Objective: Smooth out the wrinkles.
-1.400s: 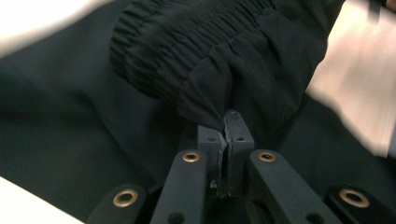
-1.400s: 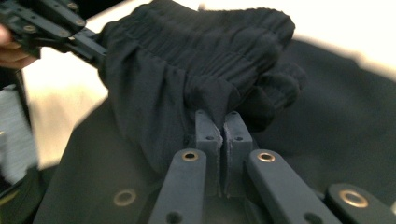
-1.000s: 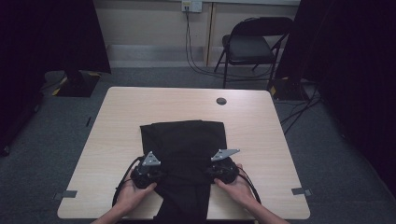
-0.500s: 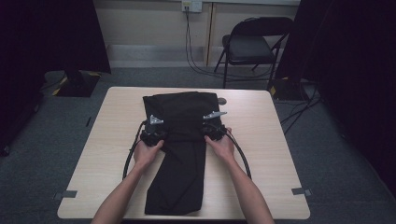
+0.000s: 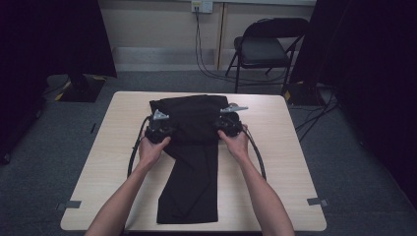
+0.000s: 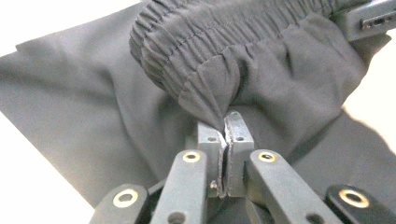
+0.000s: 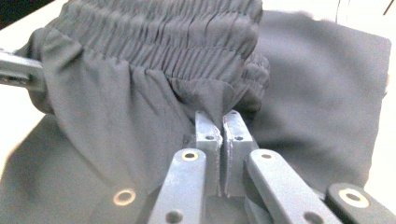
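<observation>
Left gripper point(image 6: 225, 122): jaws pressed together on a pinch of dark cloth, a fold of the black trousers point(image 6: 116, 116) caught between the pads. Just above the pinch, the gathered elastic waistband point(image 6: 210, 37) bunches up and curls over toward the camera. Beyond and below it the cloth spreads flat on the pale table point(image 6: 37, 196).

Right gripper point(image 7: 222, 119): jaws likewise clamped on the trousers point(image 7: 303, 93), a thin edge of fabric running down between the pads. The ruched waistband point(image 7: 163, 28) sits right above the tips, humped and slack. Off to the far left of this claw, the other gripper's metal tip bites the same band.

From the high view: left gripper point(image 5: 158, 129) and right gripper point(image 5: 229, 124) stand well apart, one at each side of the trousers point(image 5: 189, 167), both at the end far from the person. The upper part lies folded or bunched between the two claws; one long leg section runs back from them toward the person's edge of the table point(image 5: 285, 162). Hands point(image 5: 150, 150) grip the tool bodies, cables looping outward on each side. A folding chair point(image 5: 268, 46) stands beyond the table.
</observation>
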